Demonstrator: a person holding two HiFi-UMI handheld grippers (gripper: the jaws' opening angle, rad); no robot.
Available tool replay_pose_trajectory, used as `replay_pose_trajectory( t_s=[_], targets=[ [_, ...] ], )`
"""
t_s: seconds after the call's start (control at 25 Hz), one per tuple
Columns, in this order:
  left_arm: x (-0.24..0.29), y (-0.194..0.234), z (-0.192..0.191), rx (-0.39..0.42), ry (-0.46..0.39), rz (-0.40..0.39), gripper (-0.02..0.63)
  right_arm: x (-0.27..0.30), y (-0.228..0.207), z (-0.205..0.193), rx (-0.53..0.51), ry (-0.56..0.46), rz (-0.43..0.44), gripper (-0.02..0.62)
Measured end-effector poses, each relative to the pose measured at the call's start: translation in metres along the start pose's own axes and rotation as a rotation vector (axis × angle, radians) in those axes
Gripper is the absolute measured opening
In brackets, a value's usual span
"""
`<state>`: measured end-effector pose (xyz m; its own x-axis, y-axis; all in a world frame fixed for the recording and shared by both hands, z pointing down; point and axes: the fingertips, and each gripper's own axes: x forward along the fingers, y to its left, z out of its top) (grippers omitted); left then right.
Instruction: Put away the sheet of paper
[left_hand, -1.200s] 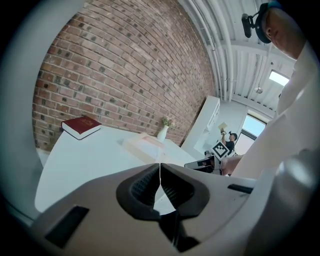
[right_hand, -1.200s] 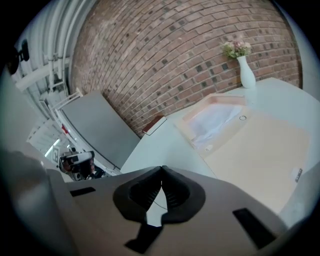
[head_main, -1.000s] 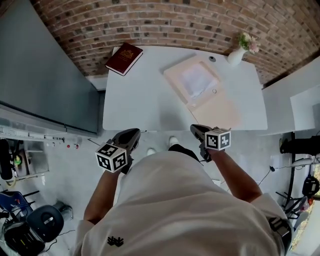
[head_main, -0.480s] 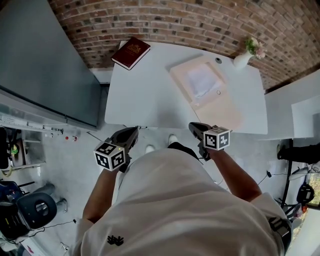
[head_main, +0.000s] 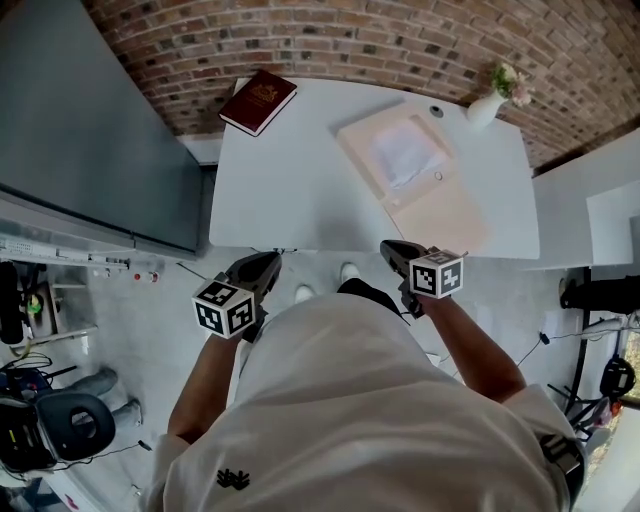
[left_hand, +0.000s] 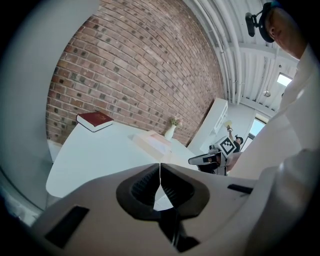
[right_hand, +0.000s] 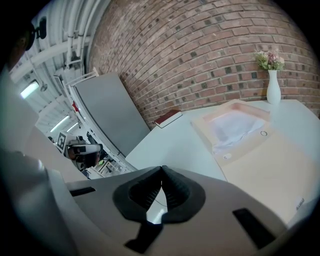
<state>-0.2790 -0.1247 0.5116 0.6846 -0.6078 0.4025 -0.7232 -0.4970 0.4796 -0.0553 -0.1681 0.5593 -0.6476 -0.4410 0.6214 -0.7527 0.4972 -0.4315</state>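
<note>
Hardly any change across the last second: only a small drift of the head view, sliding the table (head_main: 290, 170) a little up the frame. No shift of anything on top of it. Still standing at the near edge, with both tools held low and no further forward than that edge.

On the right half of the table, an open peach folder (head_main: 440, 218), flap laid toward the near edge. On its far half, the paper (head_main: 405, 158), white and slightly rumpled, inside the folder's outline, same spot as before. Cannot tell whether tucked into a pocket or just lying on top.

At the far left corner, a red book (head_main: 259, 101), well apart from the folder. Unmoved.

On the left gripper (head_main: 268, 265), jaws together with nothing between them, pointing at the table's near edge. On the right gripper (head_main: 392, 252), likewise closed and empty, just short of the folder's near flap. No contact with anything.

At the far right corner, a white vase (head_main: 484, 107) with flowers, near the folder's far corner but clear of it.

Read as a pause, or an approach not yet begun: no reach toward the paper so far. Probably next: opening the right jaws and going forward to the folder, to settle the sheet or fold the flap over. Worth minding the vase during any swing of that flap.
</note>
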Motion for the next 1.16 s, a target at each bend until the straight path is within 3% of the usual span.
replay_pose_trajectory(
  t_s=[0.48, 1.16],
  targets=[
    [0.024, -0.002, 0.002, 0.009, 0.047, -0.018, 0.025, -0.002, -0.030, -0.007, 0.044, -0.002, -0.033, 0.028],
    [0.086, -0.021, 0.031, 0.026, 0.055, 0.009, 0.025, -0.017, -0.157, 0.016, 0.159, -0.003, -0.132, 0.028]
  ],
)
